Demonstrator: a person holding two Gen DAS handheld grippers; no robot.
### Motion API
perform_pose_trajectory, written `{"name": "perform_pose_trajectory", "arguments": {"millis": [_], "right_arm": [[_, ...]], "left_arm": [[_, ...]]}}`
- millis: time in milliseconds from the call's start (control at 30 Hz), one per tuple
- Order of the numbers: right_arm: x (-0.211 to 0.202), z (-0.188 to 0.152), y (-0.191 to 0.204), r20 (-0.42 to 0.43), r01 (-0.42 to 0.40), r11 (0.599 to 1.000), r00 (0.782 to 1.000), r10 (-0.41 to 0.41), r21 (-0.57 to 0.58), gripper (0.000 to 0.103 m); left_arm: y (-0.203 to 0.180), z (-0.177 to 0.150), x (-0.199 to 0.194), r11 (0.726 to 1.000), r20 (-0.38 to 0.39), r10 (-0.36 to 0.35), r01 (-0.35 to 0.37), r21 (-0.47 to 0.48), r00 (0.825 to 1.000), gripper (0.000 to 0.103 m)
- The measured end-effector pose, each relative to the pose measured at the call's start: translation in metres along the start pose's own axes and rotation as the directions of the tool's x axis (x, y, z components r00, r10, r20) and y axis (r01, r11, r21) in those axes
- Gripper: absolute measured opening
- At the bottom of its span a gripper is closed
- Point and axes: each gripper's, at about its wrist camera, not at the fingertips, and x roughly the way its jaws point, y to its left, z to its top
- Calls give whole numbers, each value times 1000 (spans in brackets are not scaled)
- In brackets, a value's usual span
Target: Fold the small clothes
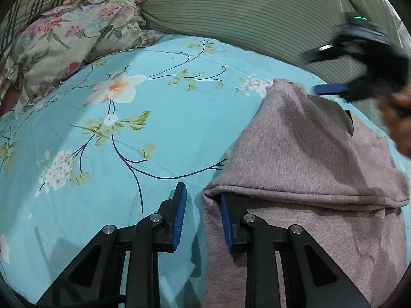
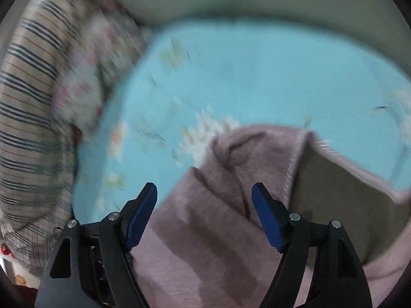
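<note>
A mauve knit garment (image 1: 308,169) lies on the turquoise floral bedsheet (image 1: 128,128), folded over itself with a hem ridge across it. My left gripper (image 1: 203,192) is open at the garment's near left corner; its right finger (image 1: 227,225) is tucked under the cloth edge, the left finger (image 1: 179,215) is over bare sheet. My right gripper (image 2: 204,190) is open and empty just above the garment (image 2: 205,231), near its grey-lined neck opening (image 2: 334,205). The right gripper also shows blurred in the left wrist view (image 1: 331,89) at the garment's far corner.
A floral pillow (image 1: 77,41) and a plaid blanket (image 1: 38,0) lie at the far left. A green striped cushion (image 1: 244,12) runs along the back. The right wrist view is motion-blurred.
</note>
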Motion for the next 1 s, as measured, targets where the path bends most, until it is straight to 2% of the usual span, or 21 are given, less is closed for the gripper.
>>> {"name": "perform_pose_trajectory", "arguments": {"millis": [33,100,167,200,267,333,367,467,500,533,600,633,667,733,767,833,867,933,1000], "right_arm": [[16,4,2,-89,-79,997,993,79,11,78],[31,6,11,-158,-159,987,975,155,-16,80],[41,9,20,-165,-230,973,961,223,-21,88],[48,10,22,-154,-301,953,942,297,-4,88],[52,14,23,-90,-394,919,915,394,15,88],[54,20,22,12,-471,882,882,470,24,88],[55,21,19,108,-535,844,842,529,39,88],[50,20,6,304,-615,784,765,568,82,88],[49,19,6,334,-611,786,763,554,93,88],[50,20,9,347,-594,798,773,532,99,88],[44,15,22,305,-488,869,842,444,79,88],[38,12,32,273,-406,913,884,380,44,88],[31,10,37,252,-335,942,913,320,15,88],[20,8,42,208,-203,979,957,200,-10,88],[14,11,31,170,-150,989,974,149,-8,88],[16,14,23,80,-127,992,989,127,-7,88],[28,15,21,-15,-163,987,987,163,-1,88],[50,15,26,-134,-229,973,964,228,8,88],[73,15,37,-193,-314,949,930,313,25,88]], "left_arm": [[0,0,0,1000,5,-2,2,1,1000,26],[1,-1,-1,1000,13,-10,10,-1,1000,25],[2,-2,-2,1000,23,-18,18,-5,1000,25],[2,-2,-2,1000,30,-22,22,-9,999,25],[3,-2,-4,999,42,-28,29,-16,999,25],[4,-3,-6,999,55,-36,37,-22,998,25],[4,-3,-7,999,59,-36,38,-26,998,25],[7,0,-5,998,45,-22,24,-50,999,26],[9,1,-3,998,29,-12,14,-63,999,26],[12,4,-1,996,7,-13,14,-85,1000,26],[15,6,-4,995,-4,-37,36,-94,999,26],[15,6,-8,996,1,-43,43,-81,999,27],[13,5,-11,998,8,-35,36,-59,999,28],[9,2,-14,999,9,-23,23,-29,1000,28],[7,1,-14,999,-1,-28,28,-20,1000,27],[6,4,-12,999,-18,-46,46,-24,999,27],[5,6,-11,998,-23,-50,49,-30,998,27],[5,12,-7,998,-39,-54,52,-43,998,27],[3,15,1,998,-73,-54,51,-41,996,26]]}}
